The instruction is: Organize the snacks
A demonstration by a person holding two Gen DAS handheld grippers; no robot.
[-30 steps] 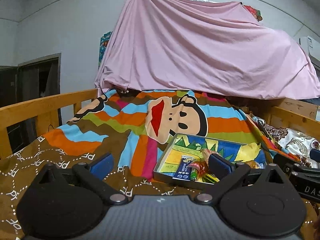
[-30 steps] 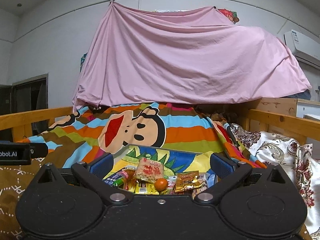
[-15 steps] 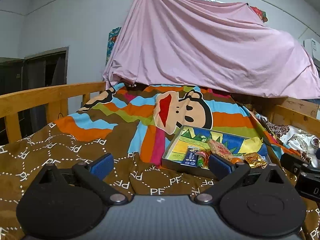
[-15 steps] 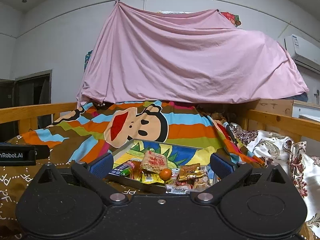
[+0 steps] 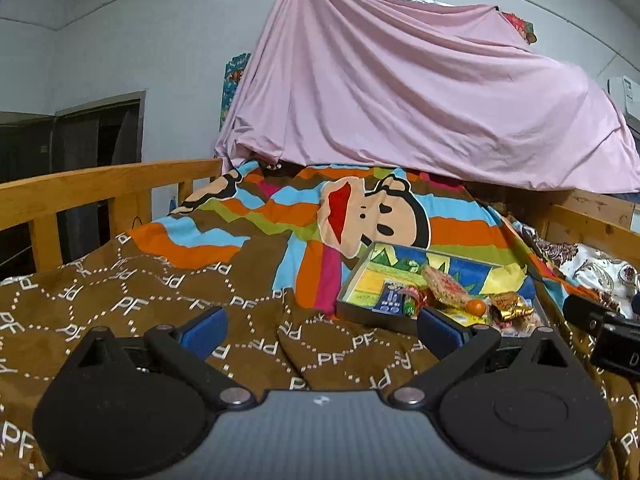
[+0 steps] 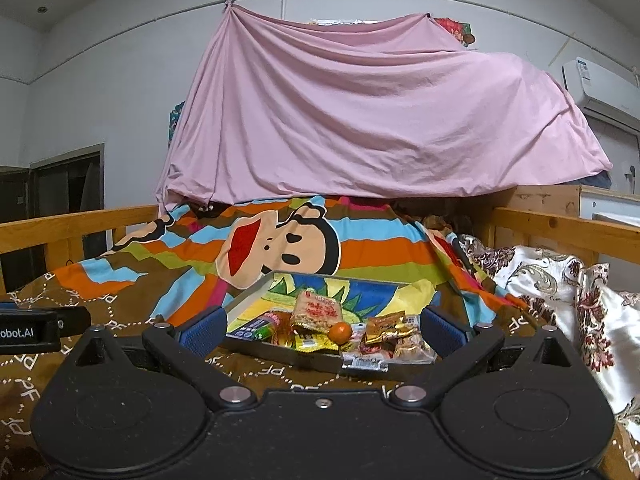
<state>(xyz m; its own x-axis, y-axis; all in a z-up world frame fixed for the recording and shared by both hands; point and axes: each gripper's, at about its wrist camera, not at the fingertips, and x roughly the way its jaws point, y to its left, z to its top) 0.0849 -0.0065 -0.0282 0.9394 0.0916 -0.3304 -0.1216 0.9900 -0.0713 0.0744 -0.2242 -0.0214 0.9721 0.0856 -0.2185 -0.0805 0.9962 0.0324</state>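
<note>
Both tools are spread wide and hold nothing: left tool, right tool. The snacks lie in the tray on the bed, at twelve o'clock from the right tool. Light, crinkly, slippery packets; I would pinch one by its sealed edge.

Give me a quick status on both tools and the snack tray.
Left tool open, empty. Right tool open, empty, facing tray. Snacks piled at tray's near end on blanket. Nothing in the way.
</note>
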